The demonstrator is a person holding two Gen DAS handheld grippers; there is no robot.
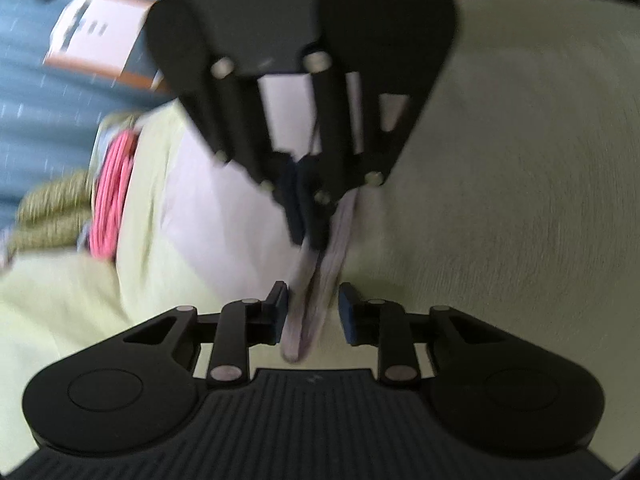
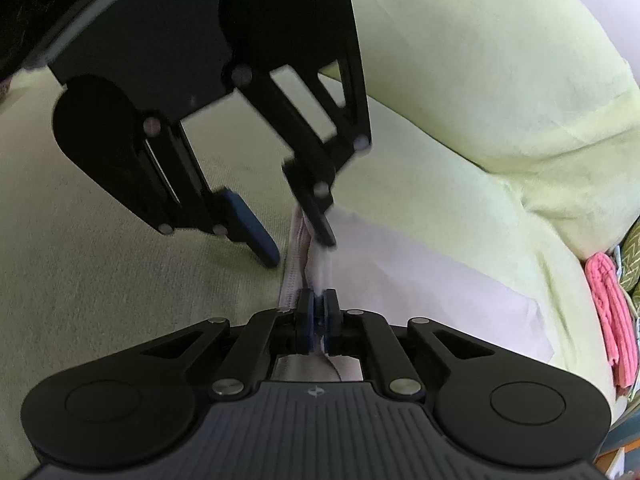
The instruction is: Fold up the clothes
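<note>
While the pale lilac garment lies flat beyond the right gripper, its bunched hem is pinched between that gripper's closed pads. The left gripper is spread wide around the same hem strip, nothing yet held. A good fold is judged to need the left pads closed on the hem just beside the right grip, both layers caught together, before the cloth is lifted off the pale green bedding.
</note>
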